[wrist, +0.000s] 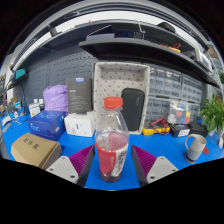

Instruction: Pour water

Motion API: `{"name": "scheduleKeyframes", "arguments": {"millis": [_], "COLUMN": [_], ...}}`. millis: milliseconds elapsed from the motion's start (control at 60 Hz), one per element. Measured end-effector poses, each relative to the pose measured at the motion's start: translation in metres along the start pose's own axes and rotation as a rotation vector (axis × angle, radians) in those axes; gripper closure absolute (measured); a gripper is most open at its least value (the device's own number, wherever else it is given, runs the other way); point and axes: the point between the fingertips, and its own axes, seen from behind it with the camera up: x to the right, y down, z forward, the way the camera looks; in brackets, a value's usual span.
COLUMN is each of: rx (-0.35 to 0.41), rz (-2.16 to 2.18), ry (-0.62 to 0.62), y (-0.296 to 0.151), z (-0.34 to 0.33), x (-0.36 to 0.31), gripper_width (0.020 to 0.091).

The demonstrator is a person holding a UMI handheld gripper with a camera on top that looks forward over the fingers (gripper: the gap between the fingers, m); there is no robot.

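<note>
Evidently the gripper (112,160) has its two fingers closed about halfway onto a clear bottle (112,138) with an orange cap, the purple pads (82,158) pressing its lower sides. A metal cup (196,147) stands well beyond the right finger on the blue table (170,160). The plastic looks soft, so a tighter squeeze or a quick tilt could likely slip it or spill short of the cup

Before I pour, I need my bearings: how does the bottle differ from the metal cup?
The bottle is clear plastic with an orange cap; the cup is bare metal, open-topped. The bottle is taller and stands between the jaws, while the cup sits off to the right beyond them. Both stand upright on the blue table.
</note>
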Motion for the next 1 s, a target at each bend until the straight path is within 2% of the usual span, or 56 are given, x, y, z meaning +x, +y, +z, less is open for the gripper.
{"name": "scheduleKeyframes", "arguments": {"millis": [133,183,283,317,383,433,467,617,750,767,1000], "rx": [0.012,0.031,0.076,0.092,0.113,0.122,0.120,0.116,0.084,0.082,0.057], "rz": [-0.018,-0.023,-0.025,-0.024,-0.017,-0.013,-0.014,0.038,0.192,0.218,0.619], "ry": [-0.023,-0.028,-0.018,-0.022,-0.035,-0.046,-0.050,-0.042,-0.126,-0.139,-0.213], "y": [0.006,0.006,0.004,0.003,0.002,0.001,0.001,-0.002,-0.010,-0.013,-0.058], "z": [0.023,0.028,0.034,0.034,0.034,0.033,0.034,0.039,0.033,0.032,0.005], "x": [-0.009,-0.011,-0.006,-0.006,-0.006,-0.006,-0.006,-0.003,0.004,0.006,0.087], "gripper_width": [0.0380,0.0404,0.0499,0.0570,0.0598,0.0653,0.0665,0.0670,0.0665,0.0683,0.0688]}}
